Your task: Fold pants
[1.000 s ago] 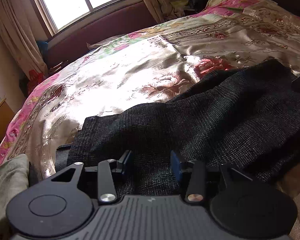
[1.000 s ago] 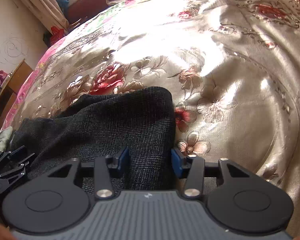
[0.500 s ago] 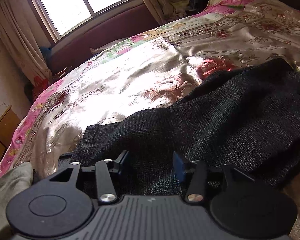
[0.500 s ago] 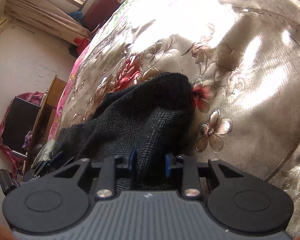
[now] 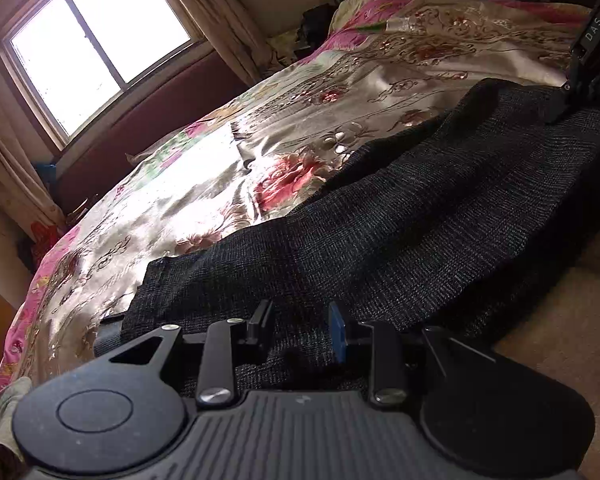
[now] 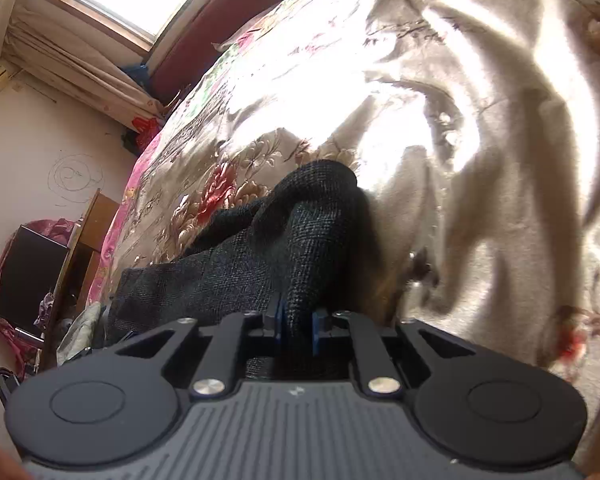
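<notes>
Dark pants [image 5: 420, 216] were stretched toward 2 o'clock across the bed [image 5: 204, 184]; right gripper [image 6: 296, 326] jaws were clenched on one end, left gripper [image 5: 300, 330] jaws parted over the other.

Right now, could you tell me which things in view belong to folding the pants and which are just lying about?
Part of the job:
pants
right gripper, shut on the pants
left gripper, open over them

Just lying about:
floral bedspread
curtain
wooden cabinet
pale cloth

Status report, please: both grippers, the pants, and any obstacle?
Right gripper shut on pants. Left gripper open, jaws astride the near edge, not clamped. Pants lie dark and rumpled on the floral bedspread. No obstacle seen.
</notes>
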`<state>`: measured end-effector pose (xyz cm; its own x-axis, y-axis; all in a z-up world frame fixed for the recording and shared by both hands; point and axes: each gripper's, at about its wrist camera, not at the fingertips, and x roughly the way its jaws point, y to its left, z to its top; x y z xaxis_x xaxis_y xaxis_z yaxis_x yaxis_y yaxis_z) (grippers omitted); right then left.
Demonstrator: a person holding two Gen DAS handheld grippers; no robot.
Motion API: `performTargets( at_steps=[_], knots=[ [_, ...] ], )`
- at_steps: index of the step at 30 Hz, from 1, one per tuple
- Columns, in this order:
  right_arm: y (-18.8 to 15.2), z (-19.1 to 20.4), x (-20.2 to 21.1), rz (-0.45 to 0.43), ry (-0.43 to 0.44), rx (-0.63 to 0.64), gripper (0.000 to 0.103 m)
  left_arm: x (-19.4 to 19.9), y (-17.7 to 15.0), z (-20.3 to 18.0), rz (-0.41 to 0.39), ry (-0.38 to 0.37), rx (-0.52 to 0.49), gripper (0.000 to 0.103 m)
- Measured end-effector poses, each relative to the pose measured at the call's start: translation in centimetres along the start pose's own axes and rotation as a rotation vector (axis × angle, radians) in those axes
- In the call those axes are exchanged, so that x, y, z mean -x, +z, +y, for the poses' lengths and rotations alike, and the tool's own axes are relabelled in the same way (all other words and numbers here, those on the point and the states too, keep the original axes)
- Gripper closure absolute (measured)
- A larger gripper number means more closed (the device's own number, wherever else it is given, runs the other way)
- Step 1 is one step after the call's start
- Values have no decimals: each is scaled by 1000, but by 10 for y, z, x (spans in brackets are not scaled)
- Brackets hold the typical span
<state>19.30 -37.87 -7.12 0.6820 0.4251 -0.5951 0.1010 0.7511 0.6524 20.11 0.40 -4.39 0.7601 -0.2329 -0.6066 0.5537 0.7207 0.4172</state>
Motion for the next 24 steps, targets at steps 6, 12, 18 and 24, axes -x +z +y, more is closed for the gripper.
performTargets(
  at_steps=[6, 12, 18, 24],
  knots=[
    [-16, -26, 76, -57, -124, 26, 91, 22, 23, -46, -18, -142, 39, 57],
    [-33, -45, 131, -104, -225, 37, 91, 48, 48, -61, -150, -120, 100, 52],
    [-37, -51, 150, -136, -273, 33, 91, 1, 41, -70, -12, -95, 173, 48],
    [-45, -52, 146, -127, -312, 54, 90, 46, 15, -59, -13, -98, 214, 48]
  ],
)
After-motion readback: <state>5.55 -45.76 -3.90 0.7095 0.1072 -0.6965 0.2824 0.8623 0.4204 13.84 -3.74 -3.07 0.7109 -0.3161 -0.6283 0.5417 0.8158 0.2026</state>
